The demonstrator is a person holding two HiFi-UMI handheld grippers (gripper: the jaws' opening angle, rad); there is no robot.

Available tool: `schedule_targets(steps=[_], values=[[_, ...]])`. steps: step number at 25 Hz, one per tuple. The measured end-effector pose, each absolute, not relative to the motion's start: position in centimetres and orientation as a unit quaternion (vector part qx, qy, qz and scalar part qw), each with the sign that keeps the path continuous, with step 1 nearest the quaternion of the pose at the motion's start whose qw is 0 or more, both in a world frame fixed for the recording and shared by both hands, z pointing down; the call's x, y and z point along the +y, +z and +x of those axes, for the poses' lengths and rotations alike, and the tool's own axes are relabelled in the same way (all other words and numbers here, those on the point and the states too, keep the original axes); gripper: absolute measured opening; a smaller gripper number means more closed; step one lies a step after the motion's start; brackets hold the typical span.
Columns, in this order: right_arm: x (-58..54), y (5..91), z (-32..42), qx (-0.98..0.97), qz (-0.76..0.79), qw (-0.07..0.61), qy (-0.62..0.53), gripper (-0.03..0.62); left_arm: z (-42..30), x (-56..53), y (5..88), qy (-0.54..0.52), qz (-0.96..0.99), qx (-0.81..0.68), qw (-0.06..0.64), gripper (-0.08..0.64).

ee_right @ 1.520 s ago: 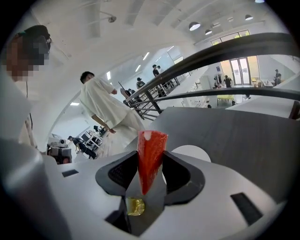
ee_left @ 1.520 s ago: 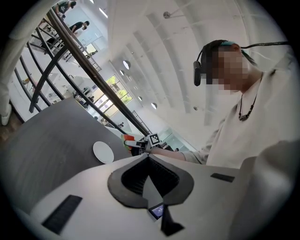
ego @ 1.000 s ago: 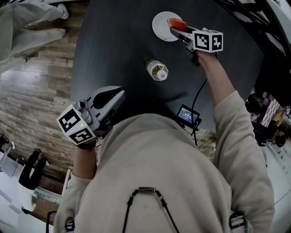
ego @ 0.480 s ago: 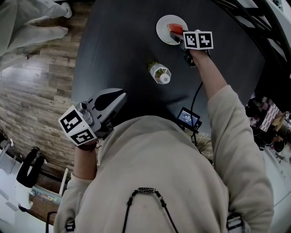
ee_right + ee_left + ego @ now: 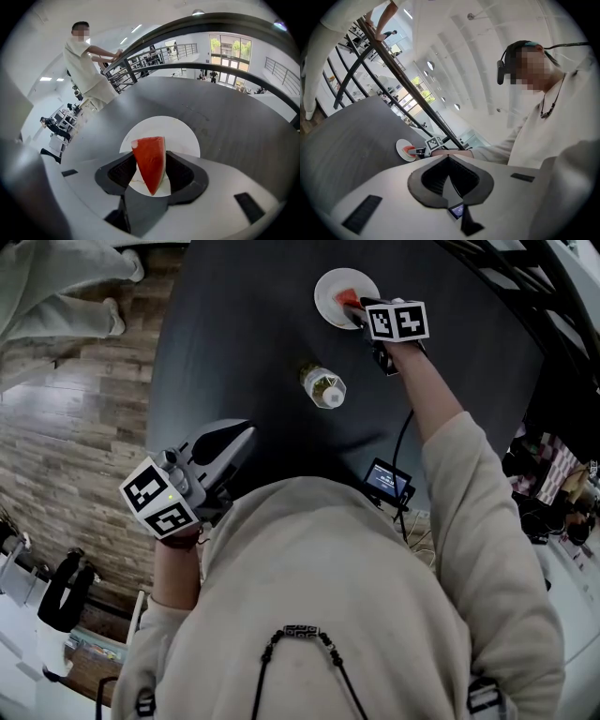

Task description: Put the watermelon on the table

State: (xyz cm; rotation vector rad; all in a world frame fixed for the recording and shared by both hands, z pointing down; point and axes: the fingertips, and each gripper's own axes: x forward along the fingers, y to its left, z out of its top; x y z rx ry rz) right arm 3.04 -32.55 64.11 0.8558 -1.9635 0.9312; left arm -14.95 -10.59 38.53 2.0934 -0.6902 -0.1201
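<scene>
A red watermelon slice (image 5: 150, 161) with a thin green rind stands upright between the pads of my right gripper (image 5: 150, 158). The jaws are opening slightly, but both pads still touch the slice. In the head view this gripper (image 5: 356, 307) points steeply down over a small white plate (image 5: 328, 289) at the far side of the dark round table (image 5: 234, 334). The slice (image 5: 349, 298) sits low over the plate (image 5: 185, 133). My left gripper (image 5: 246, 432) hovers at the table's near edge, shut and empty. In its own view the jaws (image 5: 448, 157) meet at the tip.
A clear plastic bottle (image 5: 323, 385) stands upright mid-table, between the two grippers. A small screen device (image 5: 386, 479) with a cable hangs at the near table edge. A person (image 5: 86, 61) stands by a railing beyond the table. Wooden floor (image 5: 84, 427) lies to the left.
My right gripper has sunk toward the white plate with the slice and tipped more steeply downward. The left gripper has stayed where it was.
</scene>
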Motion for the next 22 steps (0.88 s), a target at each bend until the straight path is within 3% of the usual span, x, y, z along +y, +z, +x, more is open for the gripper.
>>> schedule_targets(steps=[4, 11, 16, 22], values=[[-32.0, 63.0, 2.5, -0.782, 0.328, 0.380, 0.370, 0.234, -14.7, -10.1, 37.9, -0.051, 0.849, -0.275, 0.448, -0.002], [-31.5, 60.3, 2.1, -0.790, 0.346, 0.335, 0.380, 0.236, -16.1, -9.7, 36.3, -0.055, 0.856, -0.284, 0.428, -0.002], [-29.2, 58.0, 6.0, -0.791, 0.355, 0.309, 0.390, 0.235, -14.1, -7.9, 34.3, -0.062, 0.874, -0.278, 0.395, -0.002], [-27.7, 52.4, 11.4, -0.790, 0.400, 0.231, 0.403, 0.124, -13.3, -8.4, 31.0, -0.050, 0.894, -0.266, 0.358, -0.002]])
